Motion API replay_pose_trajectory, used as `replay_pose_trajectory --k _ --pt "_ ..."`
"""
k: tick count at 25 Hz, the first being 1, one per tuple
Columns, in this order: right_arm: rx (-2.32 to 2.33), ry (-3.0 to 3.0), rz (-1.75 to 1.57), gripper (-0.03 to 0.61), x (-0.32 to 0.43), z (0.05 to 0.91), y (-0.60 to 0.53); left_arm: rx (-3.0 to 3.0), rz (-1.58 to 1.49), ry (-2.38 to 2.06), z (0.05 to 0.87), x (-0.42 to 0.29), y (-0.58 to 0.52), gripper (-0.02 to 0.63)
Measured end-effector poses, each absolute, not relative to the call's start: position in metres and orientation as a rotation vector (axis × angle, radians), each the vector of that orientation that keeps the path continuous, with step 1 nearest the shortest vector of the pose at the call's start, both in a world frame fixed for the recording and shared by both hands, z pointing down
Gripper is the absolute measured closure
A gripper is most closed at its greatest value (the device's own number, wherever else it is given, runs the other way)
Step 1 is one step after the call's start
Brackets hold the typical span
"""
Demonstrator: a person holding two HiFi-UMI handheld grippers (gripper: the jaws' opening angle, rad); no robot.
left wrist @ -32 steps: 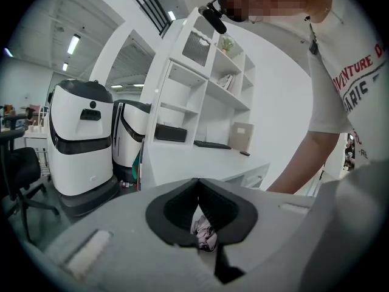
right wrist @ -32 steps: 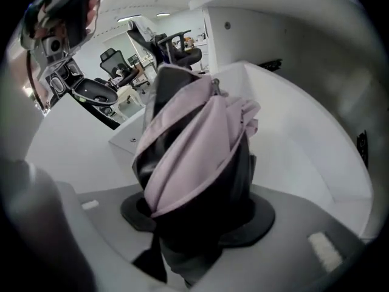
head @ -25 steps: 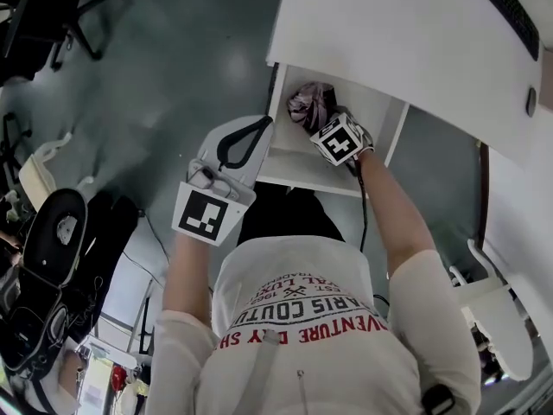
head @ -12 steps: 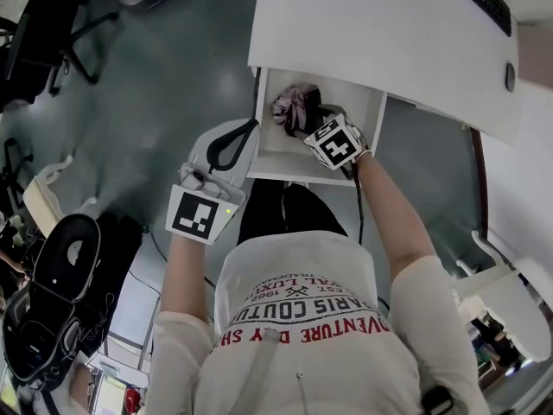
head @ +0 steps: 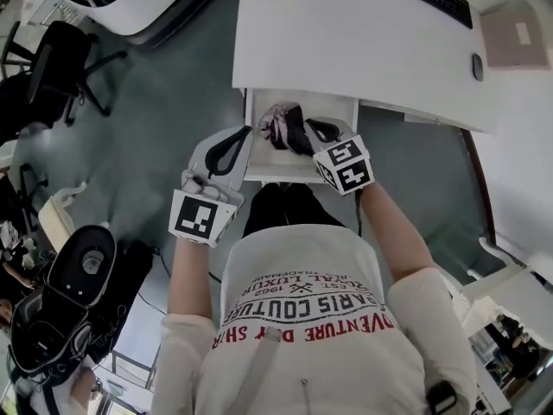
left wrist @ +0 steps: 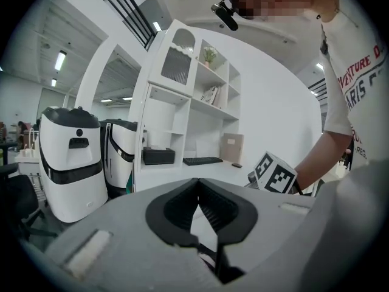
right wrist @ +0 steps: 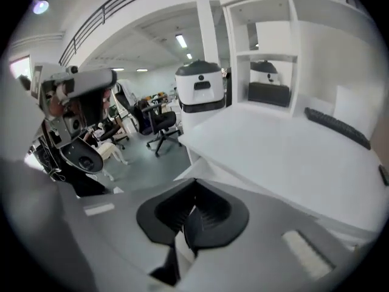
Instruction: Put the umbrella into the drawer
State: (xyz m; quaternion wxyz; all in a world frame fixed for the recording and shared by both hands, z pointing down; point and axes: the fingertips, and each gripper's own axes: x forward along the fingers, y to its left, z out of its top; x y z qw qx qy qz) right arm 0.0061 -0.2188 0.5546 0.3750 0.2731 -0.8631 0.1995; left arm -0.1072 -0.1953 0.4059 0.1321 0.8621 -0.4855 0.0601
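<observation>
Right gripper (right wrist: 196,181) fingers (right wrist: 214,215) closed, nothing between them. Left gripper (left wrist: 198,181) fingers (left wrist: 177,210) closed too, empty. In head view both sit mid-frame, at the left and right sides of the open drawer (head: 259,169) under the counter (head: 346,33). Umbrella (head: 283,126) lies bunched inside the drawer, between the grippers. Risk: loose fabric or the strap may ride above the rim and jam when the drawer is pushed shut.
</observation>
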Motion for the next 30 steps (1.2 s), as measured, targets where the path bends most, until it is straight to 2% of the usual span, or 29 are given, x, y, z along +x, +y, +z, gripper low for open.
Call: replay_pose_trajectory --k 18,30 --pt "0.977 -2.701 0.1 0.578 0.041 0.313 -0.253 2.678 0.107 -1.537 0.277 -0.082 -0.217 0.607" --pt "1.108 -2.775 -0.098 0.58 0.064 0.239 -0.262 2.663 0.104 -1.542 0.247 -0.077 -0.231 0.607"
